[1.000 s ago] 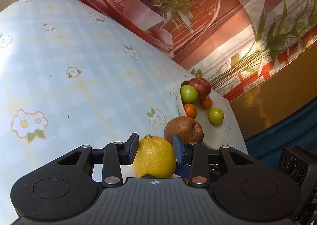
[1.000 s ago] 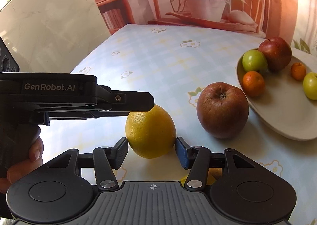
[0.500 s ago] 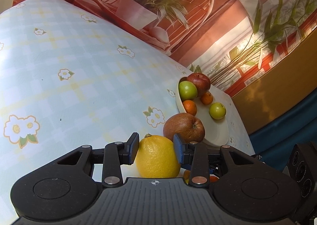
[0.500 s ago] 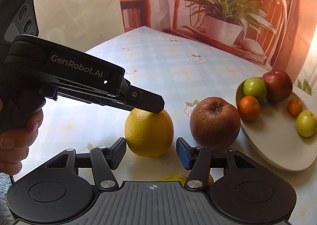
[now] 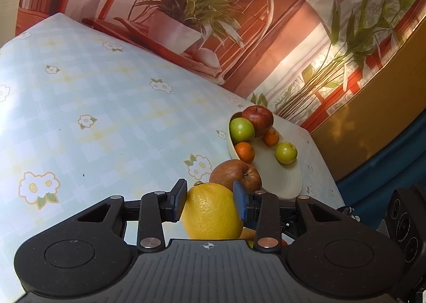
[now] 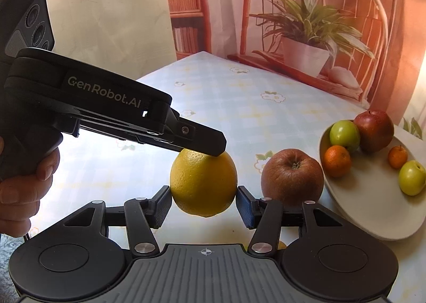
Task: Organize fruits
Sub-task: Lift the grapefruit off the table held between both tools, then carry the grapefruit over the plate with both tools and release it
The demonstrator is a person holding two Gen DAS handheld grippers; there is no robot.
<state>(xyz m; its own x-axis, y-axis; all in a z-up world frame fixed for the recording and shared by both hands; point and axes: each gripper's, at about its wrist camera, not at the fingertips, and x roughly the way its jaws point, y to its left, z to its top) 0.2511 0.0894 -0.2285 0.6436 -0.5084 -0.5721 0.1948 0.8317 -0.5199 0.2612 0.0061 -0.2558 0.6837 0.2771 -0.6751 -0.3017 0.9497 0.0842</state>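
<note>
Lemon (image 5: 211, 211) sits clamped between left hand-held gripper (image 5: 210, 200) pads; right hand-held gripper (image 6: 203, 203) spread.

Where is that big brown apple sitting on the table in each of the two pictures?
Left wrist: the brown apple is just right of center, behind the yellow lemon.
Right wrist: the brown apple is right of center, between lemon and plate.
Shared landmark: the cream plate of fruit beside it.

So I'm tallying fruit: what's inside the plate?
The plate holds a red apple, two green apples and two oranges; anything behind the red apple is hidden.
</note>
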